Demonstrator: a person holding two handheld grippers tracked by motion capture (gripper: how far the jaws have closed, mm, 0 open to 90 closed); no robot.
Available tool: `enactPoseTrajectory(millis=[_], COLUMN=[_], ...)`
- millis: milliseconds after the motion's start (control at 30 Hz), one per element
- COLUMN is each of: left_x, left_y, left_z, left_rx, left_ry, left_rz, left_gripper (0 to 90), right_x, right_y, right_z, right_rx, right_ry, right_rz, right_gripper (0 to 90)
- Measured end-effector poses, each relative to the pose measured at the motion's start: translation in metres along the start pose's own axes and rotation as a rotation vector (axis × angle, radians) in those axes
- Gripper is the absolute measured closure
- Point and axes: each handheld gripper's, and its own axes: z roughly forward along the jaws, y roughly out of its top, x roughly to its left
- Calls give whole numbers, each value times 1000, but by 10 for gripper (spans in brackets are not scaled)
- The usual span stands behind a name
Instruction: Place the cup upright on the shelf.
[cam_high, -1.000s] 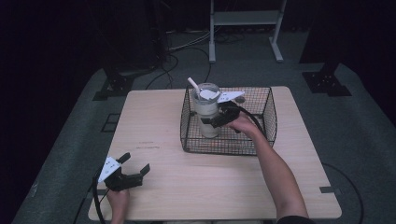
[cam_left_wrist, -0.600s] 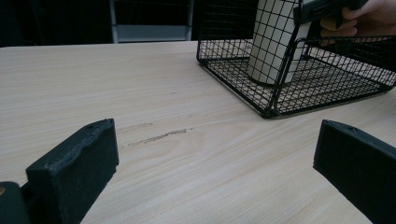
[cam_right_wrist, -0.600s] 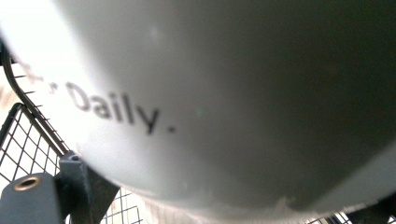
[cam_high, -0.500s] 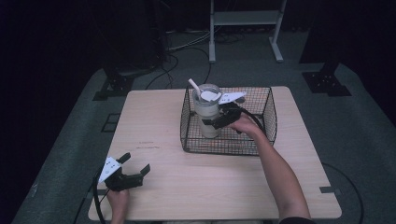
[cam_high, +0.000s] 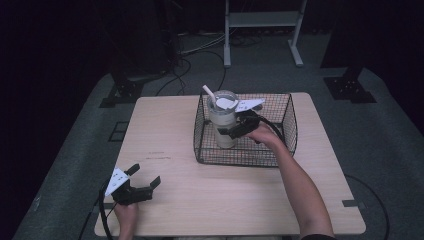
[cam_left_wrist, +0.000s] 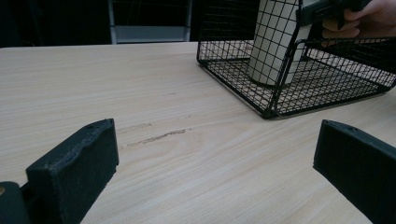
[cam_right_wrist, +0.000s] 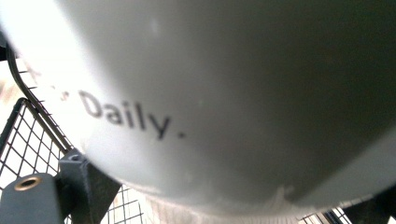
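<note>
The white tumbler (cam_high: 222, 120) stands in the wire basket (cam_high: 285, 125), right gripper (cam_high: 235, 131) jaws clamped around it.

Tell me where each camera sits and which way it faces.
High view: above the table's near side, looking forward and down; both forearms, left tongs, right tongs.
Left gripper view: low over the table, facing the wire basket; its own open jaws.
Right gripper view: pressed against the tumbler.
All three share the tumbler and basket.

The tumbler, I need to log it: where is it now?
In the high view, the tumbler stands upright in the wire basket's left part, with the right gripper around it.
</note>
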Motion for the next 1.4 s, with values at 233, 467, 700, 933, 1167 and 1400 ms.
enactPoseTrajectory(millis=[233, 467, 700, 933, 1167, 1400], left_x=[0, 0, 0, 0, 0, 0], left_y=[0, 0, 0, 0, 0, 0], left_z=[-1, -1, -1, 0, 0, 0], left_rx=[-2, -2, -2, -5, -5, -5], left_ry=[-2, -3, -2, -3, -3, -2], left_rz=[0, 1, 1, 2, 4, 7], left_gripper=[0, 0, 0, 0, 0, 0], right_x=[-1, 0, 1, 1, 2, 3], right_y=[-1, 0, 0, 0, 1, 2], right_z=[-4, -6, -10, -15, -20, -28], right_rx=[7, 21, 30, 42, 52, 78], right_ry=[4, 0, -4, 3, -4, -35], right_rz=[2, -4, -1, 11, 27, 12], right_gripper=[87, 86, 83, 81, 81, 87])
